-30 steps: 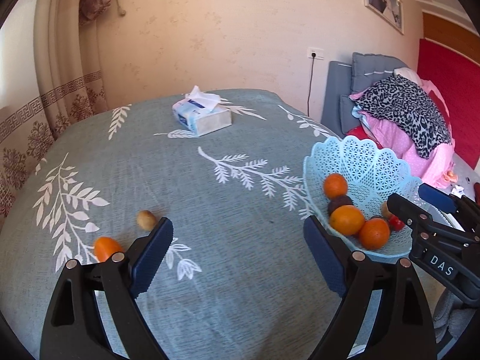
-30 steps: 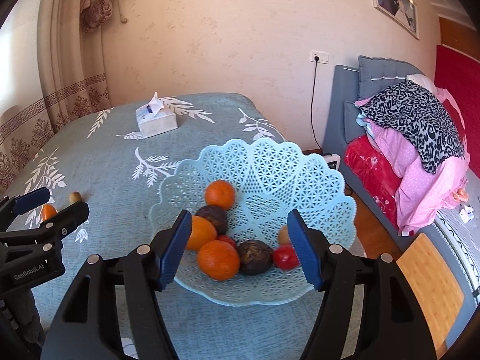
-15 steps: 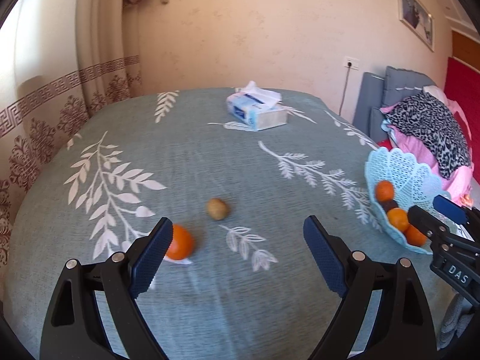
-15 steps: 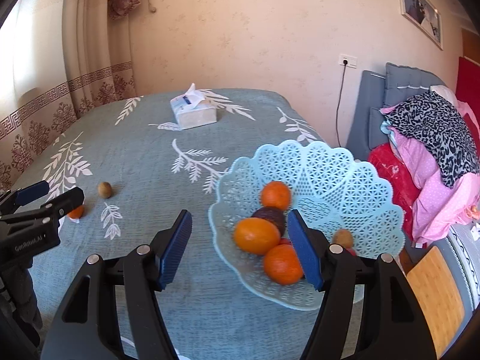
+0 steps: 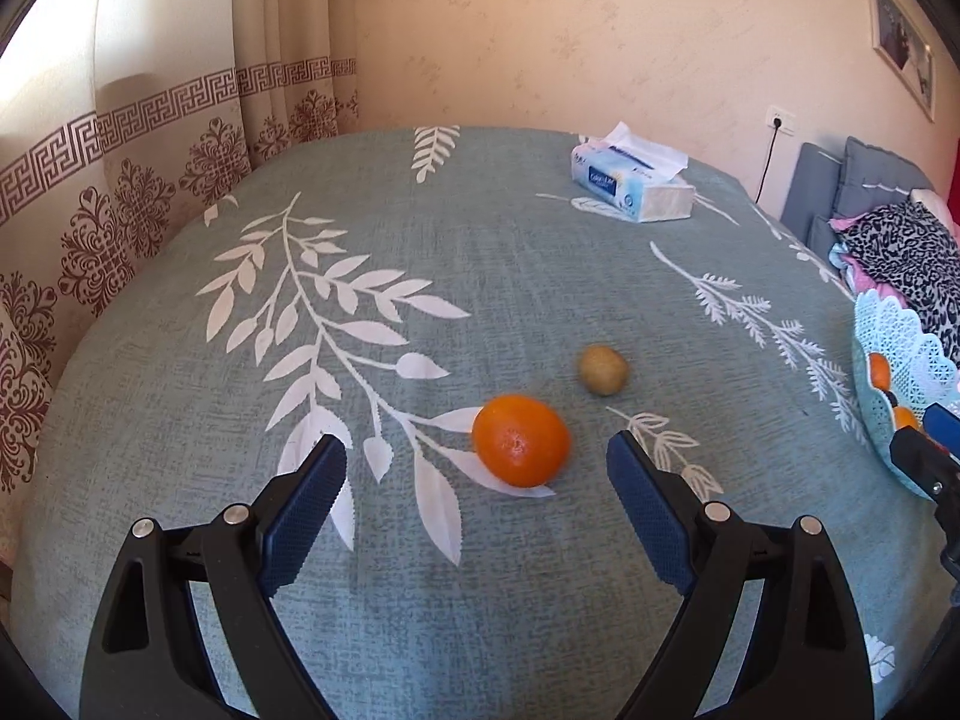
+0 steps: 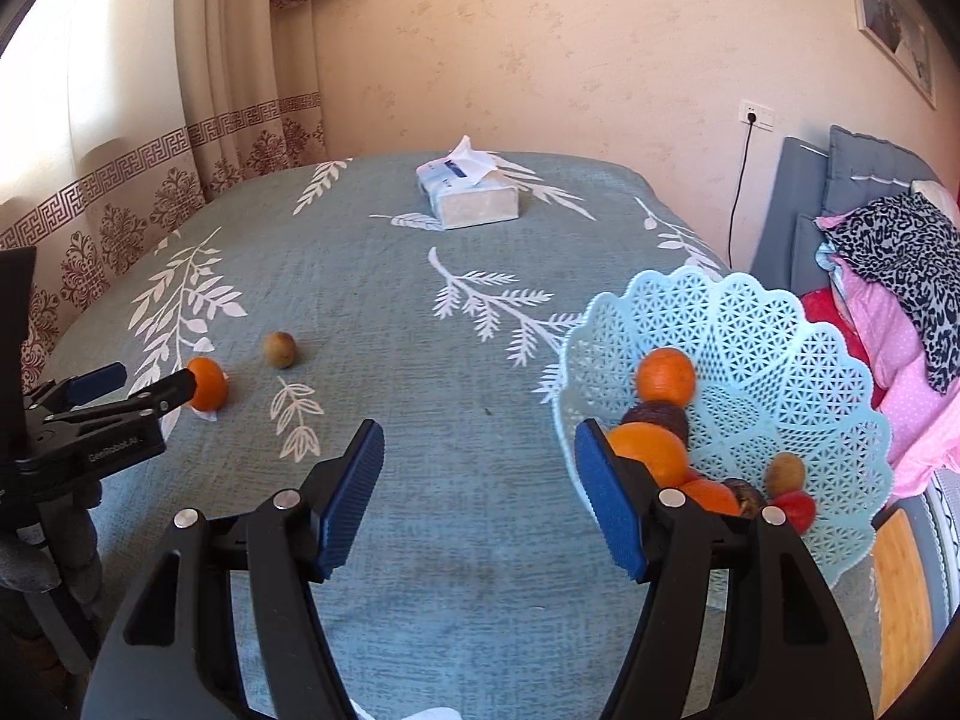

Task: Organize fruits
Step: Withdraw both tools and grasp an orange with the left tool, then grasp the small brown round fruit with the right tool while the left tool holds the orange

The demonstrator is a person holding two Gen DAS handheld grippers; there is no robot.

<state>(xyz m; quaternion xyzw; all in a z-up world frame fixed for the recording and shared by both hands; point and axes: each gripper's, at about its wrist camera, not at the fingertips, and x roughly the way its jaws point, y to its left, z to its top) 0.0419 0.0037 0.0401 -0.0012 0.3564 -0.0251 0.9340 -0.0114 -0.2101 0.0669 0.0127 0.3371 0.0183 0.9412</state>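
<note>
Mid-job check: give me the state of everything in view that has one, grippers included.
Left gripper: open, empty, pointed at the orange.
Right gripper: open, empty, beside the basket.
Orange: loose on the cloth, not gripped.
Kiwi: loose on the cloth, just beyond the orange.
Basket: upright at the table's edge, holding several fruits.
Tissue box: open, a tissue sticking out.
</note>
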